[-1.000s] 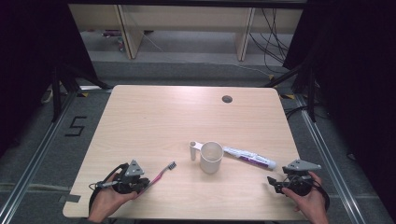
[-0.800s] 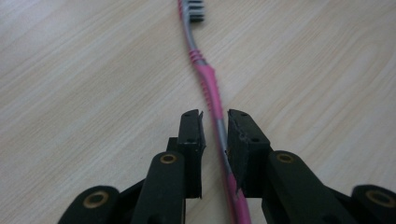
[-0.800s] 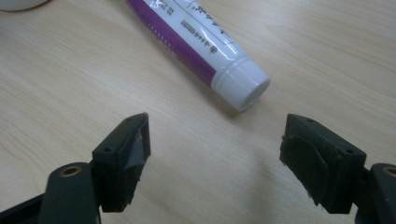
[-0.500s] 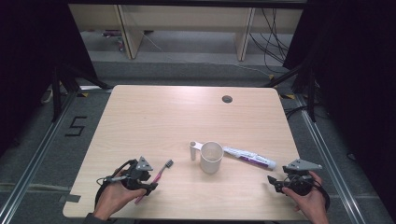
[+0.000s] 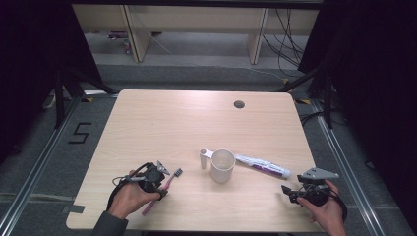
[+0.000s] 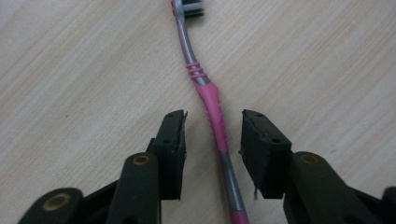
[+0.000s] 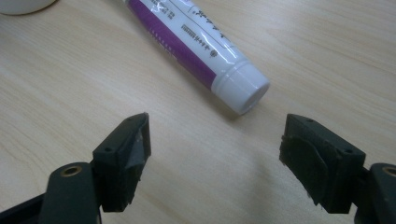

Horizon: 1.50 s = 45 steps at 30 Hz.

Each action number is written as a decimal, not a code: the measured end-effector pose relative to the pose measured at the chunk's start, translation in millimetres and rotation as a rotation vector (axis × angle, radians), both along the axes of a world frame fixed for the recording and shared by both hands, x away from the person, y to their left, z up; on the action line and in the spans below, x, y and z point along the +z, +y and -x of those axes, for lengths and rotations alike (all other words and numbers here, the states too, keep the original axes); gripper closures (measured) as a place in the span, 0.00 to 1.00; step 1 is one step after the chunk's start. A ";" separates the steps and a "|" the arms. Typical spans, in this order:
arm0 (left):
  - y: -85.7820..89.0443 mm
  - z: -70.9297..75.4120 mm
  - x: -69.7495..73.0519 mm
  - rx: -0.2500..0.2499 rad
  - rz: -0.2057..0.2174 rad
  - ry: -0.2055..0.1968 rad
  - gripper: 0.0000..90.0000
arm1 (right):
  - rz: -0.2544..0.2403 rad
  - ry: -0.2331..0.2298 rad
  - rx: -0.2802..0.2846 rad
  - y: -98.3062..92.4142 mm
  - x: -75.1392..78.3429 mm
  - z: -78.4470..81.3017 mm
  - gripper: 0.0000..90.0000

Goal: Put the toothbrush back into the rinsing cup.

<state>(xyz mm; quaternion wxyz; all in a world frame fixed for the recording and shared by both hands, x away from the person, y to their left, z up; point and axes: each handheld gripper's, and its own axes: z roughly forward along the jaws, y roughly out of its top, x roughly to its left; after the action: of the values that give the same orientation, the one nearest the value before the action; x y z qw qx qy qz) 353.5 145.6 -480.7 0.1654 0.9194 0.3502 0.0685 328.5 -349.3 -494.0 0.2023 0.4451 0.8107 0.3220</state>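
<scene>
- Two hand-held grippers sit at the near edge of the wooden surface point(image 5: 147, 118), one in each of your hands, with three things lying between them.
- Your left hand-held gripper point(image 6: 212, 140) is over the pink and grey toothbrush point(image 6: 210, 100). Its jaws stand apart on either side of the pink grip, and you can see bare wood on both sides of the handle, so the pads are not pressing on it. The jaws have just been closing in a little, with the handle between them.
- In the high view, the toothbrush point(image 5: 164, 189) lies flat and slanted, its bristle head pointing up and to the right, away from your left hand point(image 5: 129, 196).
- Near the middle, a white mug point(image 5: 222, 165) stands upright, its handle sticking out to the left.
- Just right of the mug lies a white and purple toothpaste tube point(image 5: 262, 166), its cap end toward your right side.
- Your right hand-held gripper point(image 7: 215, 144) is spread wide and holds nothing. The tube's white cap point(image 7: 243, 88) lies just beyond its jaws, clear of both pads.
</scene>
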 end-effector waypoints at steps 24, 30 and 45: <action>-11.9 -14.7 -0.4 -0.056 -0.095 0.086 0.91 | -0.027 0.043 -0.036 3.9 1.1 3.1 0.28; -20.2 -17.4 0.8 -0.064 -0.159 0.108 0.91 | -0.016 0.021 -0.022 2.9 0.3 2.2 0.28; -30.5 -18.3 0.8 -0.096 -0.241 0.129 0.92 | -0.008 0.007 -0.006 2.2 1.1 1.1 0.28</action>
<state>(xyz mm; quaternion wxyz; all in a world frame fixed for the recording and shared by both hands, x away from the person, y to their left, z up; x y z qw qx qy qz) 371.7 115.1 -479.9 0.0339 0.9508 0.3051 0.0429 327.3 -347.1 -492.9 0.1988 0.4494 0.8088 0.3231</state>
